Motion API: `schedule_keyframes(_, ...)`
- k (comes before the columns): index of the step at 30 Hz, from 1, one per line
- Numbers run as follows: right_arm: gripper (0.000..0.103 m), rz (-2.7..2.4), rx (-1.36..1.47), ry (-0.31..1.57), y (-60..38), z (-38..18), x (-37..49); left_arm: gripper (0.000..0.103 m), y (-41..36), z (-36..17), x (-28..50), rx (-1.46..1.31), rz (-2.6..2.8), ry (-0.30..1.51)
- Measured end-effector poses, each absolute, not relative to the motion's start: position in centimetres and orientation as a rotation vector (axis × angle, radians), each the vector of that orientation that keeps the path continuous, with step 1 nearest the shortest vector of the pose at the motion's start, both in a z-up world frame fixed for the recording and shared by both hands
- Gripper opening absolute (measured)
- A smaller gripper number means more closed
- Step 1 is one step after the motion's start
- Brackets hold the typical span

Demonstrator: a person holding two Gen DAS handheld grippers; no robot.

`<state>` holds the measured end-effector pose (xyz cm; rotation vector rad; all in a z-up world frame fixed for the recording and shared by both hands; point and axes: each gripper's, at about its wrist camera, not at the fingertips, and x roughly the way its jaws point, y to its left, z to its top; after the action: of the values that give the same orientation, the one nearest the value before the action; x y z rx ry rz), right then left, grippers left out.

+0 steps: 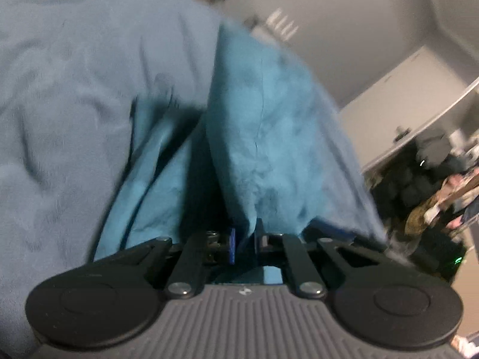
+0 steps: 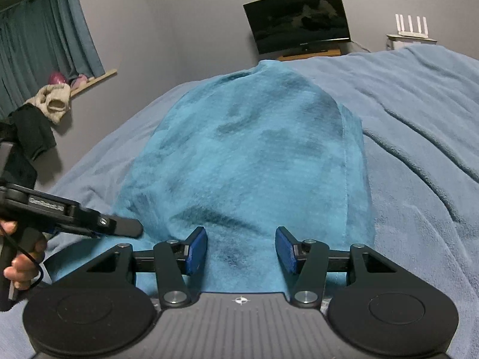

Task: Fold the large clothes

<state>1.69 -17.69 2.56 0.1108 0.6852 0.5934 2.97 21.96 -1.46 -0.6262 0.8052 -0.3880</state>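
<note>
In your left wrist view, the left gripper has its fingers pinched almost together on a fold of the teal garment. The cloth rises steeply away from the fingers, lifted clear of the pale blue bedspread that fills the view to the left of the garment. The picture is blurred, so you cannot tell exactly which edge or corner you hold.

In your right wrist view, the right gripper has its fingers spread wide and grips nothing; the garment lies between and beyond them. Its long axis runs straight away from you towards the monitor at the far wall, flat on the bedspread. The left gripper shows at the garment's near left corner, its fingers seen edge-on at the cloth.

By my reading, the next fold turns on this: your left already has the near left side, while the near right edge of the garment sits just to the right of your open right fingers. Your right hand is the nearer one to take it.
</note>
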Motion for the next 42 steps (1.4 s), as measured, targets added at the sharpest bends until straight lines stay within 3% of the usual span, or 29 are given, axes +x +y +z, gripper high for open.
schedule_keyframes(11, 0.061, 0.458, -0.011, 0.491, -15.3, 5.7, 5.5, 0.005, 24.0, -1.4, 2.6, -0.67, -0.264, 0.817)
schedule_keyframes(15, 0.055, 0.458, -0.107, 0.562, -12.4, 4.0, 9.3, 0.005, 24.1, -1.5, 2.3, -0.655, -0.257, 0.833)
schedule_keyframes(26, 0.054, 0.574, -0.174, 0.653, -5.9, 0.8, 14.4, 0.004, 23.8, -3.1, 3.4, -0.589, -0.215, 0.949)
schedule_keyframes(28, 0.042, 0.615, -0.141, 0.601, -6.2, 2.2, 13.9, 0.004, 23.6, -3.0, 3.5, -0.578, -0.227, 0.952)
schedule_keyframes(33, 0.047, 0.508, -0.064, 0.414, -7.6, 5.3, 14.2, 0.004, 23.7, -3.6, 4.1, -0.577, -0.245, 0.971)
schedule_keyframes(39, 0.047, 0.421, -0.054, 0.555, -4.6, 3.1, 21.1, 0.004, 23.6, -4.0, 4.4, -0.563, -0.255, 0.985)
schedule_keyframes(42, 0.051, 0.405, -0.147, 0.565, -1.0, 1.2, 22.6, 0.005, 23.7, -4.4, 4.7, -0.571, -0.263, 0.987)
